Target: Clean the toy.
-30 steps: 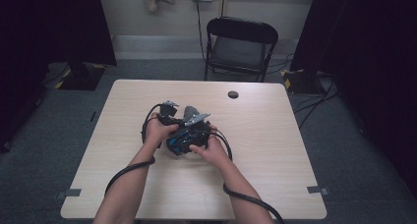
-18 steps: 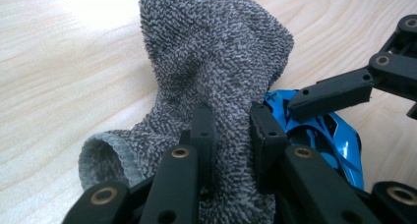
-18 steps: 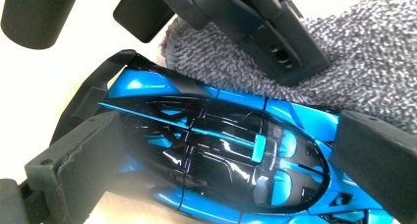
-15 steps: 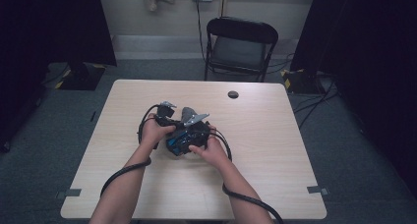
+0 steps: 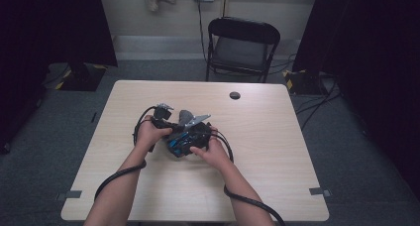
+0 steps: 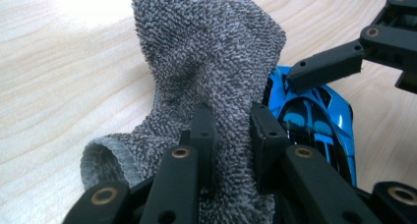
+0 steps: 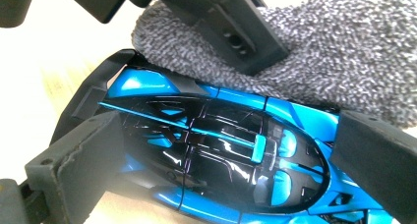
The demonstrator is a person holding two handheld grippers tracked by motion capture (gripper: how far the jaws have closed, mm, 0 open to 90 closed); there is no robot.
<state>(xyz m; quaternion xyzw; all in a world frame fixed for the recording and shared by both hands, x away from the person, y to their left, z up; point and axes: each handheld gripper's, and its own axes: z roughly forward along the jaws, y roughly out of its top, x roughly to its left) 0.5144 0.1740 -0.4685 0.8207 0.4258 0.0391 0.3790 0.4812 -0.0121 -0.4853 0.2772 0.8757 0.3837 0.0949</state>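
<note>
A grey terry sock [image 6: 206,52] stands bunched up on the table, and my left gripper [image 6: 233,130] is shut on its lower part. Right beside the sock is a blue and black toy car [image 7: 221,155]. My right gripper [image 7: 226,160] is shut on the car, one jaw at each end. In the high view both hands meet near the table's middle: the left gripper [image 5: 176,123] and the sock [image 5: 185,117] sit just behind the right gripper [image 5: 181,141] and the car [image 5: 176,145]. The sock touches the car's side.
A small black round object [image 5: 235,95] lies toward the far edge of the wooden table [image 5: 277,186]. A black folding chair [image 5: 242,42] stands behind the table. Cables trail from both grippers over the near edge.
</note>
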